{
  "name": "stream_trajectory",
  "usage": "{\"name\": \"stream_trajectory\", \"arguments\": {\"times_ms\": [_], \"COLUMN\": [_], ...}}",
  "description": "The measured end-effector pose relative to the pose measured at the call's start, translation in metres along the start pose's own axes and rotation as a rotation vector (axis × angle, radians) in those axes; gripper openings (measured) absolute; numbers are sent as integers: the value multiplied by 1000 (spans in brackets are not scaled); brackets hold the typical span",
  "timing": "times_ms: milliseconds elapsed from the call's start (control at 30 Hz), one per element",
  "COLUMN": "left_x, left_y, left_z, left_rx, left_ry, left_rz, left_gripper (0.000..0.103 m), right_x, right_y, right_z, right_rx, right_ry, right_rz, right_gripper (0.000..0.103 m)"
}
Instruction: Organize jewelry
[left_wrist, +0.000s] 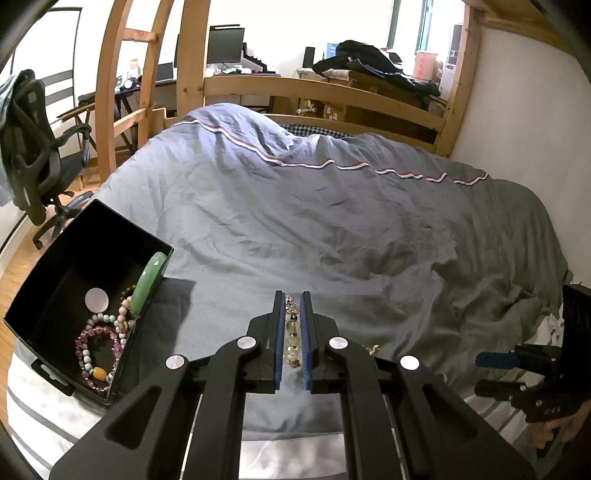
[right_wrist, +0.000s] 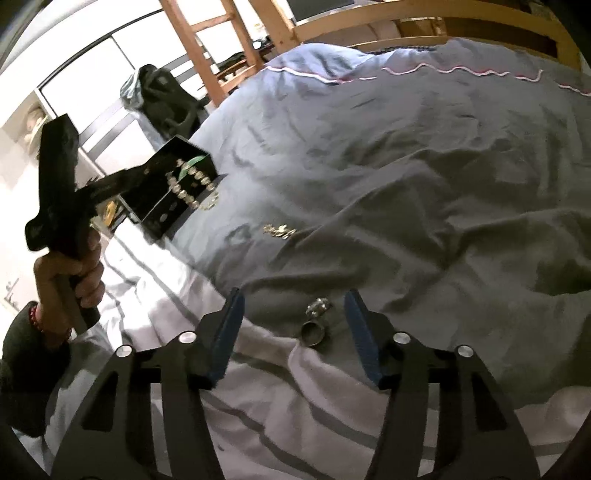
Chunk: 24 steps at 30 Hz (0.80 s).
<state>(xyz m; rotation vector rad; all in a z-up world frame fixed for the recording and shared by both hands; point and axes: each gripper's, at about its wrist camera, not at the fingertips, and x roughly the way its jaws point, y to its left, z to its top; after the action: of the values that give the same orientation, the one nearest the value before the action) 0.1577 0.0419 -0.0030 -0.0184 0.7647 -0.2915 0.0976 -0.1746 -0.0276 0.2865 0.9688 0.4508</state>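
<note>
- Beaded bracelet (left_wrist: 292, 334): pinched in the left gripper (left_wrist: 293, 301), long axis along the fingers, above the bed (left_wrist: 332, 221).
- Black box (left_wrist: 55, 295): at the bed's near left edge, holding bracelets and a green bangle (left_wrist: 147, 282).
- Right gripper (right_wrist: 293, 297): spread, flanking a ring (right_wrist: 313, 332) on the bed.

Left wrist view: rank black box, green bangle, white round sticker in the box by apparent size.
1. black box
2. green bangle
3. white sticker
All three sit at a similar distance, so the order looks reliable.
</note>
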Motion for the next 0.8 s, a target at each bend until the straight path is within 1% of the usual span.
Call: {"name": "stream_trajectory", "arguments": {"times_ms": [100, 167, 233, 333, 400, 433, 467, 500, 533, 567, 600, 800], "left_x": [0, 0, 0, 2, 3, 3, 3, 3, 3, 4, 3, 3], "left_y": [0, 0, 0, -1, -3, -4, -5, -5, -4, -4, -5, -5], "left_z": [0, 0, -1, -1, -2, -2, -2, -2, -3, -3, -2, -3], "left_rx": [0, 1, 3, 9, 16, 21, 23, 25, 25, 24, 24, 25], "left_ry": [1, 1, 3, 7, 9, 10, 10, 10, 12, 12, 10, 10], "left_rz": [0, -1, -1, 0, -1, -1, -1, 0, 0, 1, 1, 2], "left_gripper": [8, 8, 8, 8, 8, 8, 8, 8, 8, 8, 8, 8], "right_x": [7, 17, 26, 36, 45, 52, 57, 61, 64, 63, 62, 44], "right_y": [2, 8, 15, 21, 25, 28, 29, 31, 31, 31, 31, 27], "right_z": [-2, -6, -10, -10, -9, -10, -13, -15, -17, -18, -18, -12], "right_rx": [-31, -76, -122, -170, -197, -216, -230, -243, -252, -255, -254, -220], "right_ry": [38, 80, 105, 99, 120, 140, 159, 180, 195, 194, 189, 101], "right_rz": [-33, -44, -75, -122, -121, -126, -130, -137, -150, -148, -143, -123], "right_gripper": [49, 49, 49, 48, 47, 45, 38, 33, 33, 30, 21, 20]}}
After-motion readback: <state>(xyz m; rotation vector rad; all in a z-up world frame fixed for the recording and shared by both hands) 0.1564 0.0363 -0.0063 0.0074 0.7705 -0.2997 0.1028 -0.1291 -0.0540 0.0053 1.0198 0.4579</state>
